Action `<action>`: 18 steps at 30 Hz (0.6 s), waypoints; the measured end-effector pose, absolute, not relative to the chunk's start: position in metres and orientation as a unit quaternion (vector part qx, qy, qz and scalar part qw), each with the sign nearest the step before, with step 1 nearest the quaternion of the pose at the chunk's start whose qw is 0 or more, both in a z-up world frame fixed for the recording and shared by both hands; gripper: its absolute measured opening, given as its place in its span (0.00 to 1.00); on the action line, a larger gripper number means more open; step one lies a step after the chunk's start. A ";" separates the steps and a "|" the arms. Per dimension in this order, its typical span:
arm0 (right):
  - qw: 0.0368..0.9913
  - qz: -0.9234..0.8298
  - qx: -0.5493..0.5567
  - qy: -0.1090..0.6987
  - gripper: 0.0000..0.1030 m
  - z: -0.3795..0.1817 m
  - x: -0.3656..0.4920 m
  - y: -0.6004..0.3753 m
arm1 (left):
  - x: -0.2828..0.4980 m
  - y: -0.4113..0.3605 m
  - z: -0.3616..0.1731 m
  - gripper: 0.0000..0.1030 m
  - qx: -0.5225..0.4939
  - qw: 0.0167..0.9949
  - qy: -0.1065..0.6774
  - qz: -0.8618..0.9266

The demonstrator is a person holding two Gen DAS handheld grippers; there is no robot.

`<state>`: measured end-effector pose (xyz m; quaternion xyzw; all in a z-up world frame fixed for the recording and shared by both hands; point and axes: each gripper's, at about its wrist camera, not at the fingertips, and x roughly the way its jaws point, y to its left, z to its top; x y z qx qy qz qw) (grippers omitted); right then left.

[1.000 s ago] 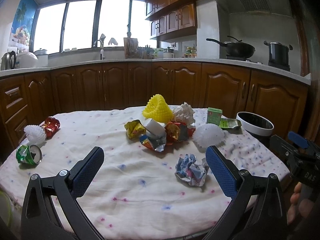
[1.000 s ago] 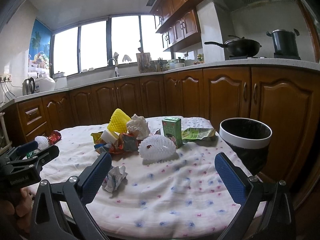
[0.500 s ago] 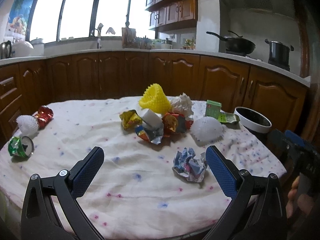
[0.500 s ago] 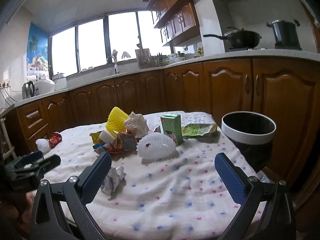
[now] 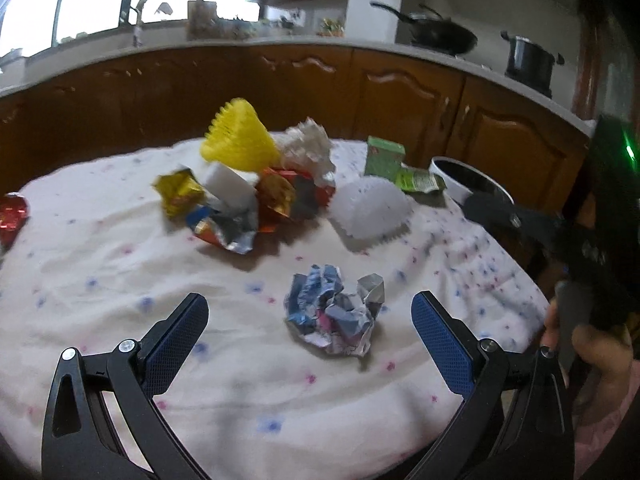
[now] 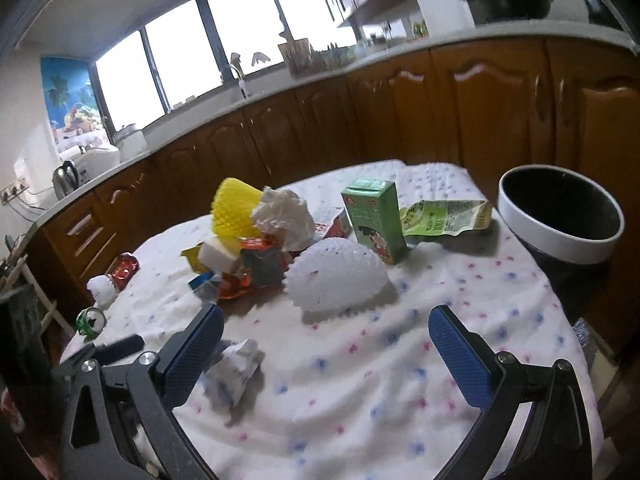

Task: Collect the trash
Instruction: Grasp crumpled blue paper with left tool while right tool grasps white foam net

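At table edge, right side: round white-rimmed bin with black liner (image 6: 560, 216); interior dark, contents not discernible, and in the left wrist view partly hidden behind the right gripper (image 6: 326, 344). Both grippers gape wide, holding nothing. Crumpled blue-white foil wrapper (image 5: 334, 312) lies on the spotted white cloth (image 5: 120, 280) between the left gripper (image 5: 306, 322) fingers, untouched; motion blur throughout.

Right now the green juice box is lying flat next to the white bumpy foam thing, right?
Not quite. The green juice box is standing upright, not lying flat. It is next to the white foam net, just behind it. The right wrist view shows this clearly.
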<state>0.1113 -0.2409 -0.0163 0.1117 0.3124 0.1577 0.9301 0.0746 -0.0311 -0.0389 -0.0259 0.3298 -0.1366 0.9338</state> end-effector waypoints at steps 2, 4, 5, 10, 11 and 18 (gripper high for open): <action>0.924 0.157 0.112 0.329 0.91 -0.019 0.130 -0.241 | 0.086 -0.034 -0.044 0.96 -0.024 0.928 0.344 -0.141; 0.919 0.158 0.118 0.342 0.88 -0.024 0.146 -0.242 | 0.095 -0.037 -0.049 0.92 -0.025 0.922 0.358 -0.148; 0.917 0.157 0.119 0.348 0.85 -0.027 0.154 -0.241 | 0.099 -0.039 -0.051 0.92 -0.027 0.919 0.362 -0.150; 0.904 0.159 0.127 0.376 0.84 -0.039 0.182 -0.241 | 0.110 -0.045 -0.060 0.87 -0.019 0.911 0.380 -0.161; 0.902 0.158 0.127 0.380 0.84 -0.041 0.187 -0.240 | 0.112 -0.046 -0.062 0.85 -0.018 0.908 0.385 -0.162; 0.890 0.162 0.120 0.410 0.51 -0.060 0.215 -0.232 | 0.126 -0.042 -0.073 0.54 -0.028 0.897 0.406 -0.172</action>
